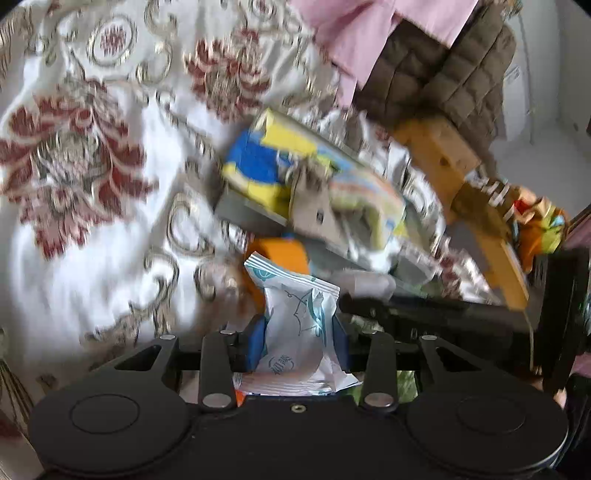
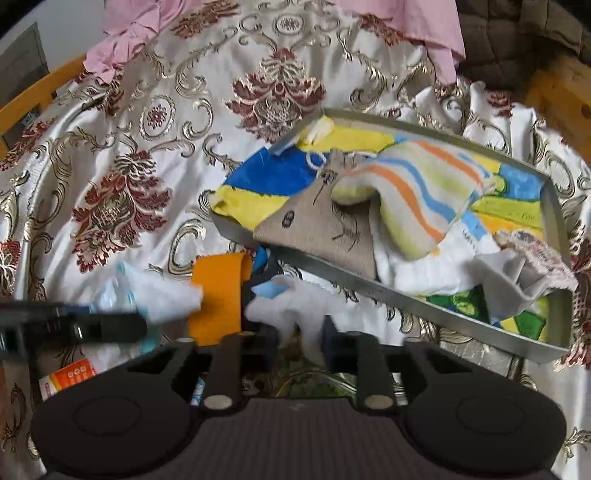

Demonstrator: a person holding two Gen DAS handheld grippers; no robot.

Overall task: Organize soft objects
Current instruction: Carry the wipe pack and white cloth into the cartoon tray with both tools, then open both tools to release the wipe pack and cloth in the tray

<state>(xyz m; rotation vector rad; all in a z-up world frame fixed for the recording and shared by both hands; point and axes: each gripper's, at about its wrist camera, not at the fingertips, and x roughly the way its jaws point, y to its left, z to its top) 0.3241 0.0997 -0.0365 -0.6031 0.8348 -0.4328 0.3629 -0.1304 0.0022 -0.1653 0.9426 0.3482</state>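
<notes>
A white and blue plastic packet (image 1: 295, 314) stands upright between the blue pads of my left gripper (image 1: 298, 332), which is shut on it. In the right wrist view a white soft cloth (image 2: 280, 299) hangs between the fingers of my right gripper (image 2: 299, 332), which is closed on its lower part. Just beyond both grippers a metal tray (image 2: 332, 275) lies tilted on the bed. It holds a striped sock-like cloth (image 2: 417, 192), a beige burlap pouch (image 2: 317, 229) and yellow and blue cloths (image 2: 273, 177). An orange strap-like piece (image 2: 218, 295) lies in front of the tray.
A cream bedspread (image 2: 147, 122) with red and gold flowers covers the surface. Pink fabric (image 2: 129, 33) and a brown quilted garment (image 1: 443, 70) lie at the back, beside a wooden frame (image 1: 439, 147). An orange and white box (image 2: 70, 376) sits at lower left.
</notes>
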